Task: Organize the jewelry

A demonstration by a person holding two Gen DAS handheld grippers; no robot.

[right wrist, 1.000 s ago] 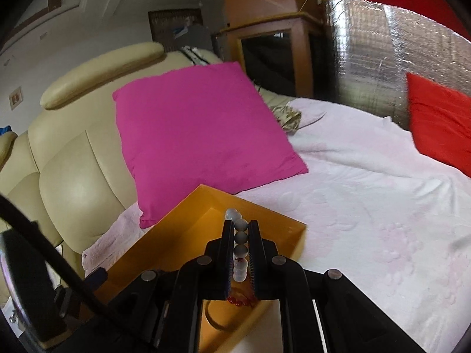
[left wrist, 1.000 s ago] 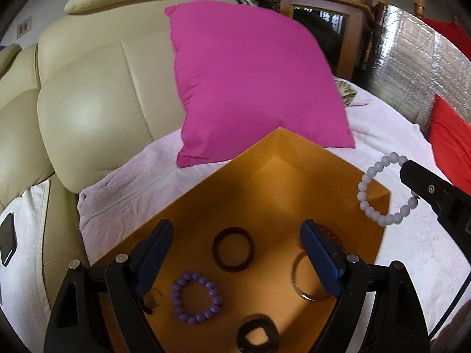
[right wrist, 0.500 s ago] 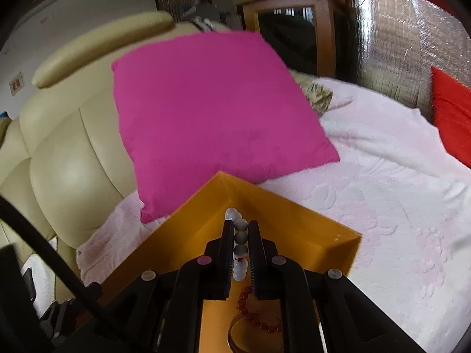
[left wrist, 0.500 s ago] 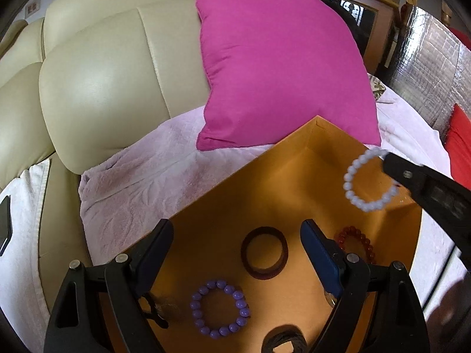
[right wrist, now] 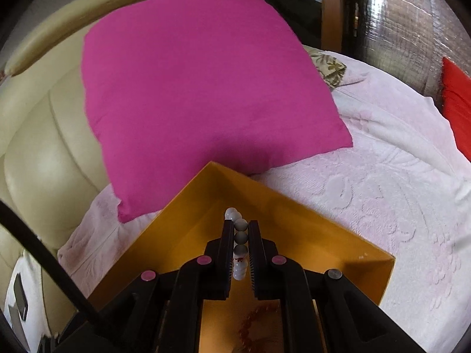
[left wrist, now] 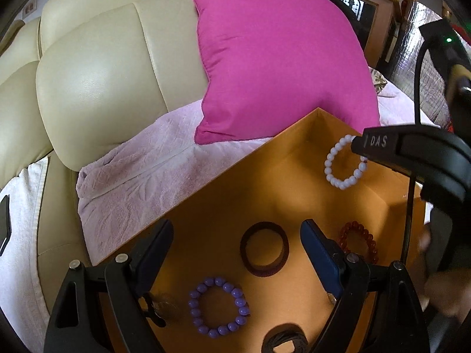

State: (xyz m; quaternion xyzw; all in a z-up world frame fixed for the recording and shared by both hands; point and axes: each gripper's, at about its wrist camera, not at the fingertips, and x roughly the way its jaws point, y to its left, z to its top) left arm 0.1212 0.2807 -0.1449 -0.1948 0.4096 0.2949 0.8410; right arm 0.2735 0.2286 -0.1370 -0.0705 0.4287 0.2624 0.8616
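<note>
An orange tray (left wrist: 212,223) lies on a pink blanket. In it are a dark brown bangle (left wrist: 264,248), a purple bead bracelet (left wrist: 218,306), a red bead bracelet (left wrist: 359,240) and a black hair tie (left wrist: 285,339). My right gripper (right wrist: 239,235) is shut on a white bead bracelet (left wrist: 344,162) and holds it above the tray's far corner; the bracelet (right wrist: 239,241) shows edge-on between its fingers. My left gripper (left wrist: 235,241) is open and empty over the tray, around the bangle.
A magenta cushion (left wrist: 279,58) leans on the cream leather sofa (left wrist: 94,67) just behind the tray (right wrist: 338,241). A red cushion (right wrist: 456,106) lies at the far right. The pink blanket (right wrist: 397,182) spreads to the right. A small brown item (left wrist: 164,309) sits by my left finger.
My right gripper has carried the white bracelet leftward, from outside the tray's right edge to over its far corner. My left gripper has moved forward and lower over the tray.
</note>
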